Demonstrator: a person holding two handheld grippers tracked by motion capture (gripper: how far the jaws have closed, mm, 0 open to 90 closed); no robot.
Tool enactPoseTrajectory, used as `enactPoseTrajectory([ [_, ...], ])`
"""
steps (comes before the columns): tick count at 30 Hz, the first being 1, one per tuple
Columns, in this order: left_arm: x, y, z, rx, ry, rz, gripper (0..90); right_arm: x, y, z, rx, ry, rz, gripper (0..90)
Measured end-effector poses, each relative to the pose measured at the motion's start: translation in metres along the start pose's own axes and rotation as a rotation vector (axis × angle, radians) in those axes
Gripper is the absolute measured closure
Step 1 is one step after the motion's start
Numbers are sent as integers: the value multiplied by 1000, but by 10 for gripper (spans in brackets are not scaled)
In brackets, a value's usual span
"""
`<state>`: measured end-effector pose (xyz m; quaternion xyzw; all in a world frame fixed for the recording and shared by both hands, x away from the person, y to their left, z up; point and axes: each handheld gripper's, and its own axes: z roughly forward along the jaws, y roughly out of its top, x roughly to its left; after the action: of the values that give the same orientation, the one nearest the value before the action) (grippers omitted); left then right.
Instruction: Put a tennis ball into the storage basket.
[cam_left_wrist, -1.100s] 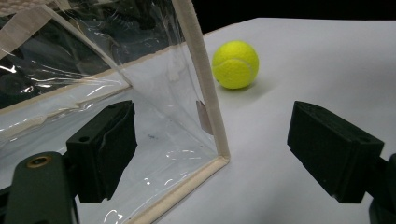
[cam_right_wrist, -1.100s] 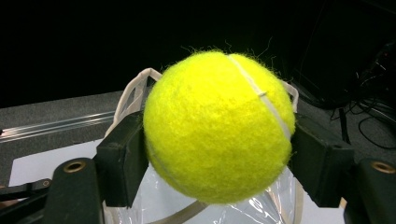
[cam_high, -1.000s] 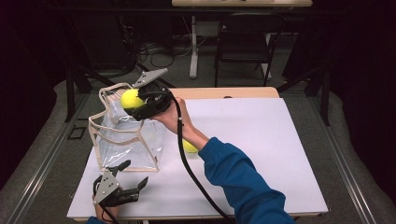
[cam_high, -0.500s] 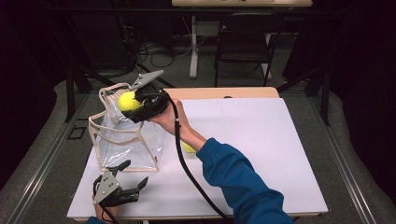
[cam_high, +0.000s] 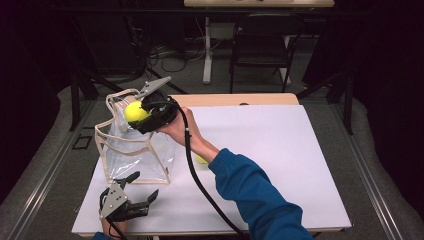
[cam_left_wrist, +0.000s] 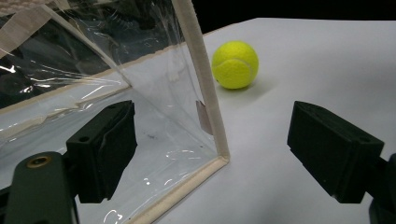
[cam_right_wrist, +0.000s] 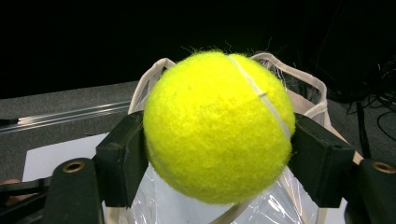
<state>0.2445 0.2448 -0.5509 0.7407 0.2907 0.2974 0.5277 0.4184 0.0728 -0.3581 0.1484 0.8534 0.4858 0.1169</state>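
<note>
White board covers the worktop (cam_high: 280, 150), which stands in a dark room with a black chair (cam_high: 262, 47) and loose cables on the grey floor behind it.

On the worktop's left part stands a clear plastic bag (cam_high: 135, 150) with cream edging and cream handles, upright and open at the top.

The right tongs (cam_high: 142, 114), held in the person's right hand (cam_high: 180, 127) on an arm in a blue sleeve (cam_high: 255, 195), hang over the far side of the bag's open mouth. They are clenched on a yellow tennis ball (cam_high: 134, 112). In the right gripper view the ball (cam_right_wrist: 217, 126) sits squeezed between the two black pads, one on each side, with the bag's handles and clear wall just behind and below it. A black cable (cam_high: 197, 175) trails from these tongs back across the board toward the person.

A second tennis ball (cam_high: 201, 159) lies on the board just right of the bag, partly hidden under the person's forearm in the high view. In the left gripper view it (cam_left_wrist: 235, 64) rests past the bag's cream corner seam, apart from it.

The left tongs (cam_high: 142, 190) lie low at the worktop's near left corner, just in front of the bag, released and grasping nothing. In the left gripper view their pads stand wide apart, with the bag's near bottom corner (cam_left_wrist: 205, 158) between them and neither pad pressing on it.
</note>
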Motion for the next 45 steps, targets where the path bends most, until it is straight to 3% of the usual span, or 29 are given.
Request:
enactPoseTrajectory([
  [38,0,0,0,-3,1,0,158,2,-5,13,77,55,13,246],
  [41,0,0,-1,-3,2,0,158,0,-6,10,54,79,27,158],
  [45,0,0,-1,-3,3,0,158,-1,-6,3,32,82,32,105],
])
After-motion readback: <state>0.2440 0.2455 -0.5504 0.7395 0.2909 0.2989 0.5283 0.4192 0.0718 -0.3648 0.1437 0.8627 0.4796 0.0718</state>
